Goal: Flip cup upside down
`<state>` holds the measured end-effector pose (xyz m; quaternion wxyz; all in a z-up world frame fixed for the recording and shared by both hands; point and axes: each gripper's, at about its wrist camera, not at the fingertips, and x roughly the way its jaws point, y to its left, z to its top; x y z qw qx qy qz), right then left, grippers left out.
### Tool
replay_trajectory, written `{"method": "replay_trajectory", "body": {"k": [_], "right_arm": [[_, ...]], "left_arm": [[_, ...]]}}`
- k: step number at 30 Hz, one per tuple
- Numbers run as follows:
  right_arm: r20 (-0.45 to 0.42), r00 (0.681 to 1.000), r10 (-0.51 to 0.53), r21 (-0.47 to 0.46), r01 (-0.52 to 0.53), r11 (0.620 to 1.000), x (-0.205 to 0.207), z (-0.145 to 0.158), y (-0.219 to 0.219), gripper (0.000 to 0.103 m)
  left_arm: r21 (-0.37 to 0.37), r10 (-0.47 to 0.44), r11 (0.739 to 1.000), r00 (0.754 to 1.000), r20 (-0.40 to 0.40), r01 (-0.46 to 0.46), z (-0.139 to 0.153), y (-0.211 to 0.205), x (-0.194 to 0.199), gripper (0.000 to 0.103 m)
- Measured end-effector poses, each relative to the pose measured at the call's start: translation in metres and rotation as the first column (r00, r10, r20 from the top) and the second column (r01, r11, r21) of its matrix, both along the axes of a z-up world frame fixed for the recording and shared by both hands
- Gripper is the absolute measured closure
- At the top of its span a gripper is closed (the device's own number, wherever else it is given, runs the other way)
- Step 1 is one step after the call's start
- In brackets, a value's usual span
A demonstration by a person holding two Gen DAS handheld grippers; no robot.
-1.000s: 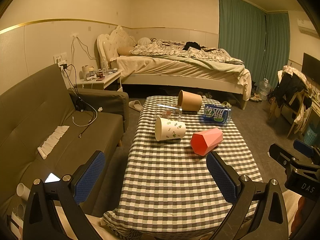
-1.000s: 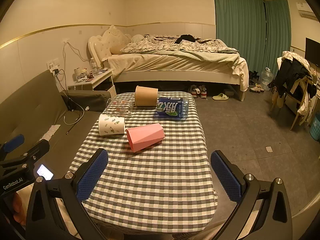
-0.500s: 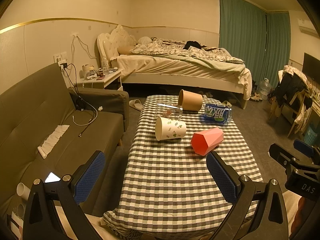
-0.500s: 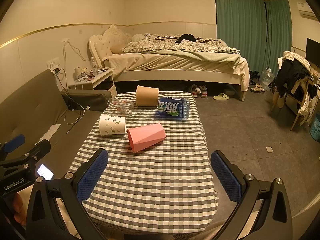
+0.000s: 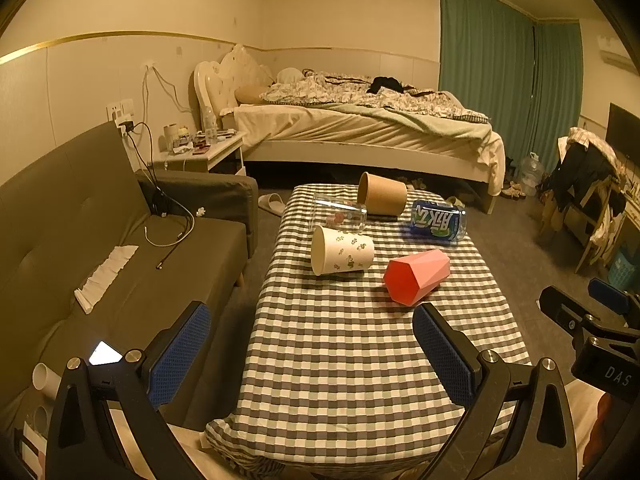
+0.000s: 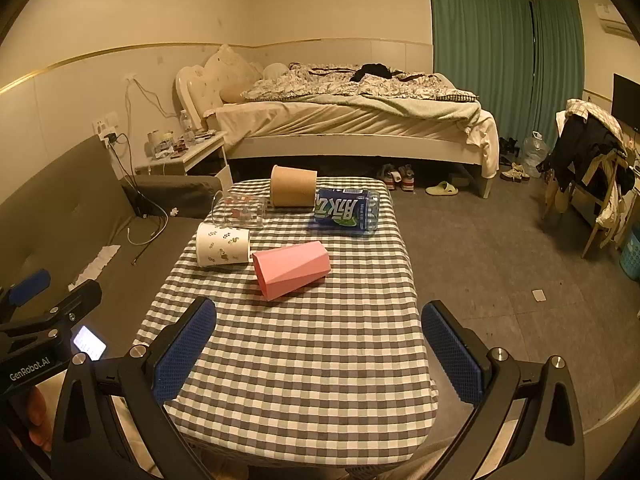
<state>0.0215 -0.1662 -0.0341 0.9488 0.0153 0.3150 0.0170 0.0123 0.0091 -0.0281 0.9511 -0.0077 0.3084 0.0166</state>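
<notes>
Currently the pink cup lies on its side mid-table, long axis running left-right, mouth leftward. Both the left gripper and right gripper stand wide open, empty; the right is nearer.

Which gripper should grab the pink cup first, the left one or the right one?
Probably the right gripper. Its open jaws point almost straight at the pink cup, which lies on its side. From the left gripper, the cup sits off toward its right finger, with the white cup more directly ahead.

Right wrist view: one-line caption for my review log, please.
Open right hand-held gripper faces checkered table where pink cup, white cup, brown cup lie sideways.
</notes>
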Motion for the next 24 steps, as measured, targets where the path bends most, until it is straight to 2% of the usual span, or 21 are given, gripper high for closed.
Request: {"method": "replay_trajectory", "body": {"k": [7,11,15,17,18,21,22,24], "right_arm": [[-0.018,0.999,0.027,0.000,-0.027,1.000,0.011,-0.005,0.000,0.000],[-0.007,0.994,0.107,-0.040,-0.107,0.993,0.026,0.000,0.009,0.000],[-0.002,0.972,0.237,-0.122,-0.235,0.964,0.057,0.010,0.028,0.000],[-0.025,0.951,0.310,-0.176,-0.309,0.935,0.076,0.011,0.042,0.000],[-0.047,0.930,0.363,-0.213,-0.365,0.906,0.089,0.009,0.053,0.000],[-0.122,0.857,0.500,-0.305,-0.512,0.803,0.120,-0.001,0.084,0.000],[-0.164,0.818,0.552,-0.342,-0.572,0.746,0.134,-0.009,0.098,0.000],[-0.237,0.759,0.606,-0.360,-0.648,0.671,0.159,-0.025,0.116,0.000]], "left_arm": [[-0.006,0.008,1.000,1.000,-0.028,-0.008,-0.005,0.005,0.009,0.000],[-0.006,0.032,0.999,0.998,-0.053,-0.032,-0.010,0.014,0.022,0.000],[-0.015,0.064,0.998,0.995,-0.078,-0.065,-0.018,0.030,0.040,0.000],[-0.014,0.083,0.996,0.993,-0.086,-0.085,-0.021,0.041,0.052,0.000],[-0.015,0.092,0.996,0.992,-0.089,-0.093,-0.023,0.046,0.058,0.000],[-0.006,0.124,0.992,0.987,-0.100,-0.126,-0.031,0.064,0.077,0.000],[0.003,0.134,0.991,0.986,-0.103,-0.135,-0.034,0.069,0.083,0.000],[0.023,0.147,0.989,0.983,-0.111,-0.145,-0.043,0.077,0.093,0.000]]}}
